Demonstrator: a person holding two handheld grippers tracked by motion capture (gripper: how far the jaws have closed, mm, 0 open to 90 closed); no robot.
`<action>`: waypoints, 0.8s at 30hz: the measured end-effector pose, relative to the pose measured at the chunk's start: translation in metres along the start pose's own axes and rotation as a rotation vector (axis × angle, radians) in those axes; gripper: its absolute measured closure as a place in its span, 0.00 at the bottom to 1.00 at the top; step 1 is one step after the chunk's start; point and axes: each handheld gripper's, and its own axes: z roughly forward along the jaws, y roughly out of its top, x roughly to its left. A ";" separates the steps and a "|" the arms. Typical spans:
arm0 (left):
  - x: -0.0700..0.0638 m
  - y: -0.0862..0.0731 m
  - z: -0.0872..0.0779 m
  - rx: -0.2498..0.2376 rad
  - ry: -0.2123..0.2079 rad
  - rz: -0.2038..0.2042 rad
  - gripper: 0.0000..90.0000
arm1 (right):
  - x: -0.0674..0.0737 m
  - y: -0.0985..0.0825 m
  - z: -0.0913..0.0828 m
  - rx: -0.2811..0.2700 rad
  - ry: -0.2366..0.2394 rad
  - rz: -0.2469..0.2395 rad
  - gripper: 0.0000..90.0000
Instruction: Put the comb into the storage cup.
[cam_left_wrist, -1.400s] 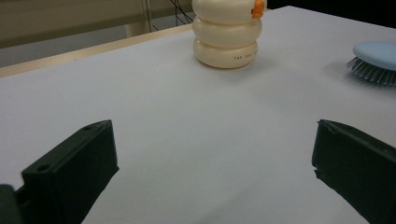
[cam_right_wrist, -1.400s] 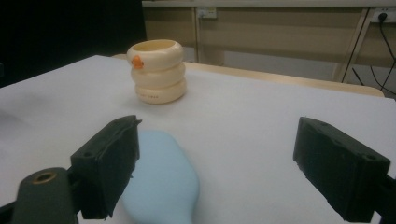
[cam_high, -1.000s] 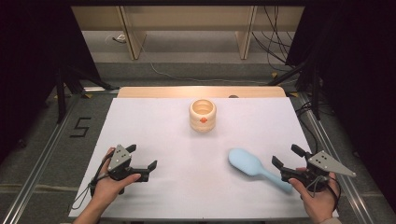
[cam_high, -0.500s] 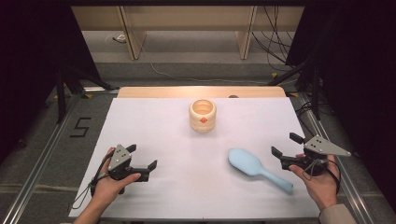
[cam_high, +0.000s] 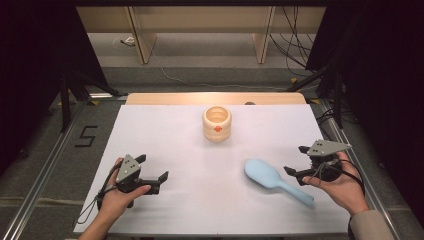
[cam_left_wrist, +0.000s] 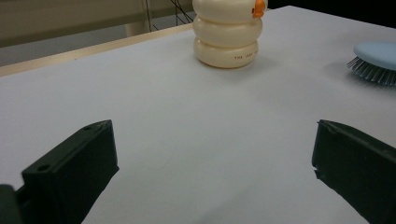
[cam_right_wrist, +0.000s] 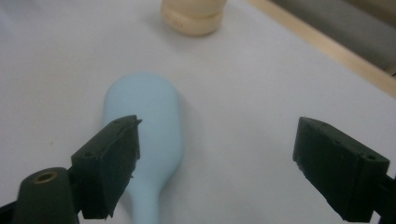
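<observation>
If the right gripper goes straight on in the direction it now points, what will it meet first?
Most likely the blue hairbrush. The right gripper is open and points over the brush's head, with the cream holder farther along the same line. It seems to be raised, so it might pass above the brush; depth is unclear.

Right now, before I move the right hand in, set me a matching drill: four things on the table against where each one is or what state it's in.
Things:
1. hairbrush
2. cream pot
3. left gripper
4. right gripper

Places or states:
a. far middle of the white table, upright, orange dot on its side
b. jaws open, beside the hairbrush handle, holding nothing
c. lying bristles down, light blue
d. jaws open over bare table, near edge

Pairs: 1-c, 2-a, 3-d, 4-b
</observation>
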 end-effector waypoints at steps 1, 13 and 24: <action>0.000 0.000 0.000 0.000 0.000 0.000 0.00 | 0.000 0.000 0.000 0.000 0.000 0.000 0.18; 0.000 0.000 0.000 0.001 0.000 0.001 0.00 | 0.011 0.008 0.015 0.184 0.104 -0.088 0.18; -0.001 0.000 0.001 0.003 -0.002 0.002 0.00 | 0.016 0.005 0.023 0.351 0.164 -0.104 0.19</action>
